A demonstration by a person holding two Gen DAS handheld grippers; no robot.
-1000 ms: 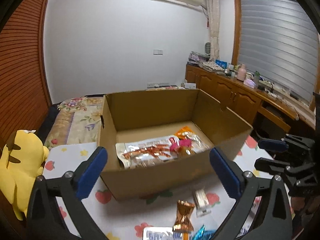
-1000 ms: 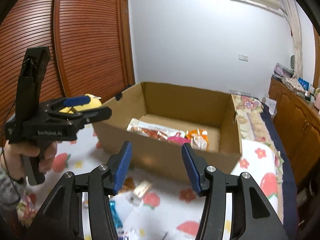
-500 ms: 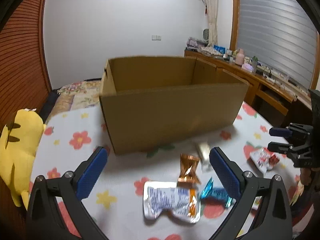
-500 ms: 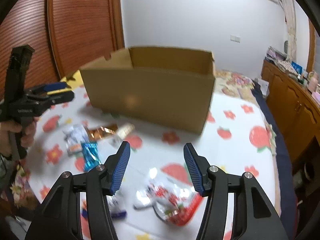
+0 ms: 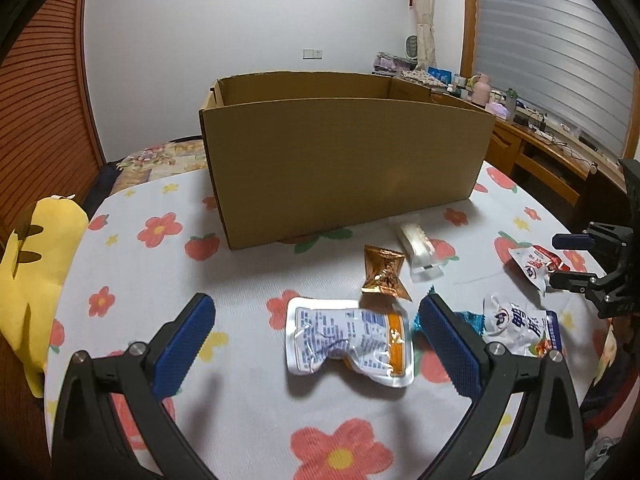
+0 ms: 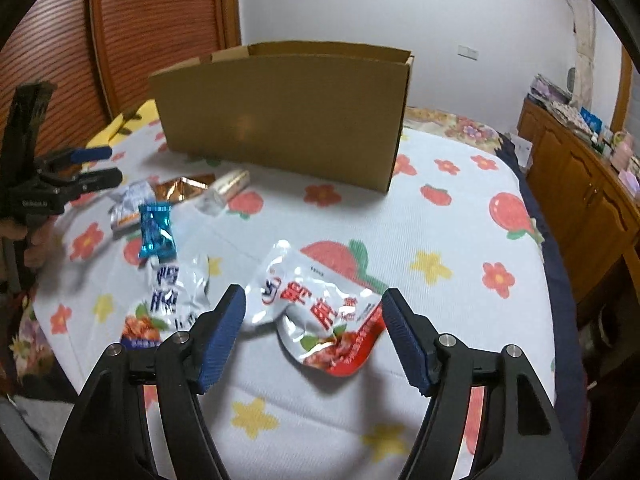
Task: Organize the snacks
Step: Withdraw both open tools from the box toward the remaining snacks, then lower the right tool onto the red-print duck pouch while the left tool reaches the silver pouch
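Bed with flowered sheet (image 5: 248,400), cardboard box (image 5: 344,168) at 12 o'clock. My left gripper (image 5: 316,336) gapes wide over the white-orange pouch (image 5: 348,340); my right gripper (image 6: 314,332) is wide around the red-white pouch (image 6: 320,312). Gold wrapper (image 5: 384,272) and blue candy (image 6: 156,230) lie loose nearby.

A matt brown cardboard box (image 5: 344,160) stands on a ribbed, matt cloth cover (image 5: 248,396) printed with flowers and fruit. Near the cover's front edge lie glossy, crinkled plastic snack pouches (image 6: 320,312), a shiny copper foil wrapper (image 5: 383,273) and a shiny blue foil wrapper (image 6: 157,231). Each tool (image 6: 314,336) is matt black plastic with ridged blue pads (image 5: 182,344) and small bright metal screws.
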